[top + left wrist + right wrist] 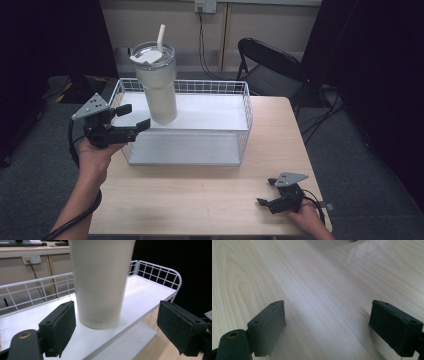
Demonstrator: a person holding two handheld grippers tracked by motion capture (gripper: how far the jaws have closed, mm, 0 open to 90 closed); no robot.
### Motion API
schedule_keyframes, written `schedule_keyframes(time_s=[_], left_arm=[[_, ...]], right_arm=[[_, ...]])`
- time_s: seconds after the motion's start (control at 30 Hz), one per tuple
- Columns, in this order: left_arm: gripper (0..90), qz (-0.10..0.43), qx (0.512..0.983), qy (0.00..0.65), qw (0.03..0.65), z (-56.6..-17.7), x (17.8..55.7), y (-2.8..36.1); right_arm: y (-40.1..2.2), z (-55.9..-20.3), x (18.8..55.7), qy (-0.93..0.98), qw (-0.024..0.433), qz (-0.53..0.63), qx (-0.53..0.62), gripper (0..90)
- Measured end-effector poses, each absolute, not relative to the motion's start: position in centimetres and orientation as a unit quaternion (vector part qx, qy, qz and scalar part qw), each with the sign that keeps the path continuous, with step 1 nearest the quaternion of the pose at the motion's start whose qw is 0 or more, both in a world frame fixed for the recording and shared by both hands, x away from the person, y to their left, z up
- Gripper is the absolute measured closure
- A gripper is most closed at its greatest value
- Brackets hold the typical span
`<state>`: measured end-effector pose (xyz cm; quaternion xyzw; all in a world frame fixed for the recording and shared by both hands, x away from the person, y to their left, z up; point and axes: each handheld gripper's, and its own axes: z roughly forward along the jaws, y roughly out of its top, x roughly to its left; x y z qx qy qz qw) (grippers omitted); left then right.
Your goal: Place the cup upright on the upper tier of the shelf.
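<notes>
A: On the counter [200, 200], the white wire rack [235, 120] carries the tall cream tumbler [157, 85], upright at the near left edge of its upper shelf.

B: And the left gripper [134, 116]?

A: Jaws wide apart either side of the tumbler's base, holding nothing. The right gripper [266, 191] rests near right, also spread and empty.

B: Risk?

A: Probably tipping: a low grip, or a knock by one jaw, could topple it off the shelf.

A tall cream tumbler with a clear lid and white straw [156, 82] is seen upright on the upper shelf of a white wire rack [240, 107] at the worktop's [200, 195] 12 o'clock. The open left hand-held gripper [134, 116] is held just beside its base, at 9 o'clock; the right hand-held gripper [266, 191] is rested at 5 o'clock.
</notes>
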<state>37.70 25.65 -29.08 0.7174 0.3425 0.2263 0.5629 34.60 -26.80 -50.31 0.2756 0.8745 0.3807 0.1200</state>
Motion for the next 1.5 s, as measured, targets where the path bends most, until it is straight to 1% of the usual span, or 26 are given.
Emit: schedule_keyframes(time_s=[0.17, 0.47, 0.93, 1.33, 1.5], left_arm=[[15.4, 0.215, 0.716, 0.343, 0.569, -30.2, 37.0, 25.4], [15.5, 0.202, 0.727, 0.335, 0.564, -32.6, 36.0, 25.1], [15.7, 0.174, 0.725, 0.358, 0.563, -37.7, 35.0, 25.6], [15.7, 0.161, 0.741, 0.363, 0.541, -42.0, 34.4, 25.4], [15.8, 0.149, 0.760, 0.369, 0.514, -44.5, 34.0, 25.2]], right_arm=[[-26.8, -50.3, 34.6, 0.874, 0.120, 0.381, 0.276, 12.8], [-26.8, -50.3, 34.6, 0.874, 0.120, 0.381, 0.276, 12.9], [-26.8, -50.3, 34.6, 0.874, 0.120, 0.381, 0.276, 12.8], [-26.8, -50.3, 34.6, 0.875, 0.120, 0.381, 0.275, 12.9], [-26.8, -50.3, 34.6, 0.874, 0.120, 0.381, 0.275, 12.9]])
